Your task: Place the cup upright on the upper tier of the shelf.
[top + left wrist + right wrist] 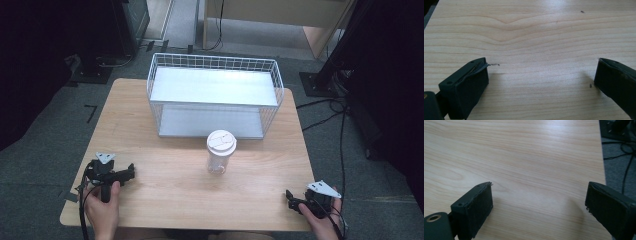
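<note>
A clear plastic cup with a white lid (pixel 220 151) stands upright on the wooden table (pixel 170 195), just in front of a white wire basket shelf (pixel 216 95). My left gripper (pixel 131 171) rests at the table's front left, held by a hand, well left of the cup. In the left gripper view its jaws stand wide apart over bare wood (pixel 541 72) with nothing between them. My right gripper (pixel 290 197) sits at the front right corner. Its jaws are also spread over bare wood (pixel 539 195), empty.
The wire basket has two grey shelves and takes up the back middle of the table. The table's right edge (pixel 602 157) lies close to the right gripper, with cables on the grey floor (pixel 621 160) beyond. Dark stands and cables surround the table.
</note>
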{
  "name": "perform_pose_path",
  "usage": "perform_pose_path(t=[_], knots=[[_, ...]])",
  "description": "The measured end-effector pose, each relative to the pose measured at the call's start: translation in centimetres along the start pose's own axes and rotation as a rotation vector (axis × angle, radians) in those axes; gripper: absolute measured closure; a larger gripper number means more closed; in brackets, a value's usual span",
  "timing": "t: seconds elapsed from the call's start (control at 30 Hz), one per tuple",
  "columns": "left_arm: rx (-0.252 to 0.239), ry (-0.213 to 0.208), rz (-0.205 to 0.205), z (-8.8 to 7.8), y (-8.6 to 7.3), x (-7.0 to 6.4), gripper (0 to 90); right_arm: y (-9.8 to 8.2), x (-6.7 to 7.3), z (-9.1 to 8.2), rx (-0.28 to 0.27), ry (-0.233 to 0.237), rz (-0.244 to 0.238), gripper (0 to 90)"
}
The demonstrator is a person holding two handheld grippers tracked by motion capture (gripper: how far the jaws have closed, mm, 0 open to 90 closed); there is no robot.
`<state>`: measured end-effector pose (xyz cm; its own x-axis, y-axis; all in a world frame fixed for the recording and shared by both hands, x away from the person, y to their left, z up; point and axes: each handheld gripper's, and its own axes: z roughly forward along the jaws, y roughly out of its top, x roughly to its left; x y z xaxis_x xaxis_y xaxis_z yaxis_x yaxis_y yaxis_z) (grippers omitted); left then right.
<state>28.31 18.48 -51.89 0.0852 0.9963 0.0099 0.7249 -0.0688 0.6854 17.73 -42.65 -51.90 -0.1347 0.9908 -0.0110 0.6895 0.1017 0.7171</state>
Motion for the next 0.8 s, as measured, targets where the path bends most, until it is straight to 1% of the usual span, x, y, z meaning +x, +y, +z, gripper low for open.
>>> perform_pose_path(t=[0.03,0.13,0.23,0.3,0.37,0.4,0.43,0.47,0.5,0.53,0.6,0.63,0.67,0.7,0.73,0.8], knots=[[0.0,0.0,0.0,0.0,0.0,0.0,0.0,0.4,0.4,0.0,-0.006,0.034,0.023,7.5],[0.0,0.0,0.0,0.0,0.0,0.0,0.0,1.0,1.5,-0.1,-0.013,0.049,-0.003,7.5],[0.0,0.0,0.0,0.0,0.0,0.0,0.0,1.7,2.3,-0.2,-0.027,0.069,-0.008,7.5],[0.0,0.0,0.0,0.0,0.0,0.0,0.0,2.2,2.8,-0.2,-0.04,0.083,0.0,7.5],[0.0,0.0,0.0,0.0,0.0,0.0,0.0,2.4,3.0,-0.2,-0.045,0.086,0.0,7.5],[0.0,0.0,0.0,0.0,0.0,0.0,0.0,2.6,3.3,-0.1,-0.048,0.088,-0.005,7.5],[0.0,0.0,0.0,0.0,0.0,0.0,0.0,3.1,3.9,0.0,-0.054,0.095,-0.013,7.5],[0.0,0.0,0.0,0.0,0.0,0.0,0.0,3.1,3.9,0.0,-0.054,0.095,-0.013,7.5],[0.0,0.0,0.001,0.0,0.0,0.0,0.0,3.4,4.4,0.2,-0.057,0.106,-0.019,7.5],[0.0,0.0,0.001,0.0,0.0,0.0,0.0,3.4,4.4,0.2,-0.057,0.106,-0.019,7.5],[0.0,0.0,0.0,0.0,0.0,0.0,0.0,3.8,5.1,0.4,-0.059,0.117,-0.031,7.6],[0.0,0.0,0.001,0.0,0.0,0.0,0.0,4.2,5.8,0.6,-0.065,0.129,-0.038,7.6],[0.0,0.0,0.001,0.0,0.0,0.0,0.0,4.3,6.1,0.6,-0.07,0.134,-0.043,7.6],[0.0,0.0,0.0,0.0,0.0,0.0,0.0,4.3,6.1,0.6,-0.07,0.134,-0.043,7.6],[0.0,0.0,0.001,0.0,0.0,0.0,0.0,4.7,6.9,0.7,-0.079,0.144,-0.043,7.6],[0.0,0.0,0.001,0.0,0.0,0.0,0.0,5.0,7.6,0.9,-0.085,0.157,-0.046,7.6]])
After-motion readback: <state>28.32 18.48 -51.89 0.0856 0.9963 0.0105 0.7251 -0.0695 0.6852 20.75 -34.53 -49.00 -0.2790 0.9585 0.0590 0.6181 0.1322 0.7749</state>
